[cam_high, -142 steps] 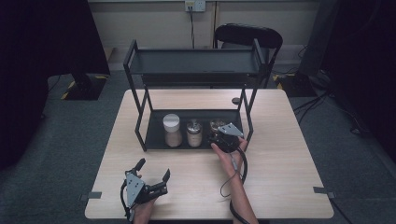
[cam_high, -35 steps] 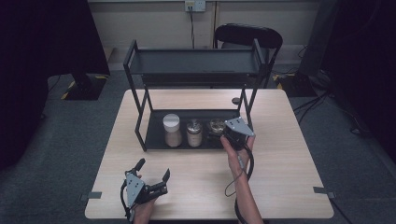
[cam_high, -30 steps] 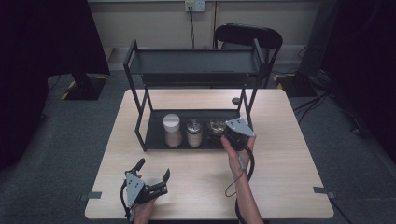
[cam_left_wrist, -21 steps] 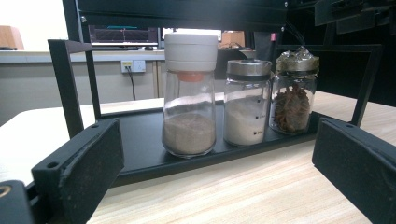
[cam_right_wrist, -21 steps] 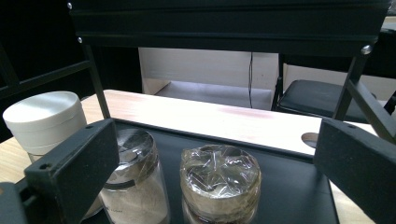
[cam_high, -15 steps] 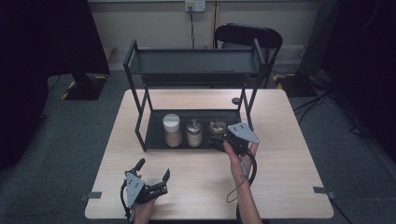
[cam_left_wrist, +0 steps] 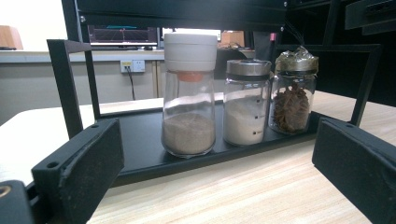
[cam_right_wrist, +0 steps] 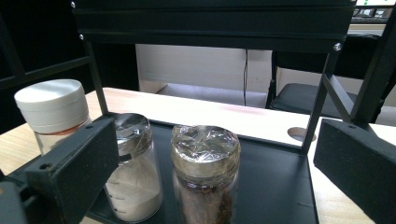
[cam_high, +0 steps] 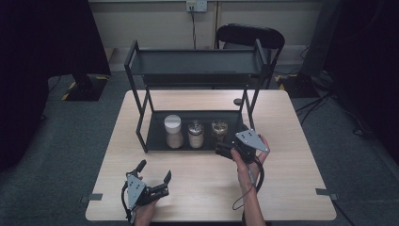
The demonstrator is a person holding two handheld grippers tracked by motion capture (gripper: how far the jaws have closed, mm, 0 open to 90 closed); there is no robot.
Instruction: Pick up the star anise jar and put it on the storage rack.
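right tongs (cam_high: 225, 151) agape near foil-capped glass jar (cam_right_wrist: 205, 172) | left tongs (cam_high: 154, 172) agape, idle | risk: clipping steel-lidded neighbour jar (cam_right_wrist: 131, 165), toppling it

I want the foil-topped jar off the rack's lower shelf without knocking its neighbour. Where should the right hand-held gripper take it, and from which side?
Grip the foil-topped jar around its glass body below the lid, coming level from the open front. The upper shelf overhangs it, so a top approach looks blocked. One jaw must slip into the narrow gap beside the metal-lidded jar; the other side is free. The right hand-held gripper already faces it, open.
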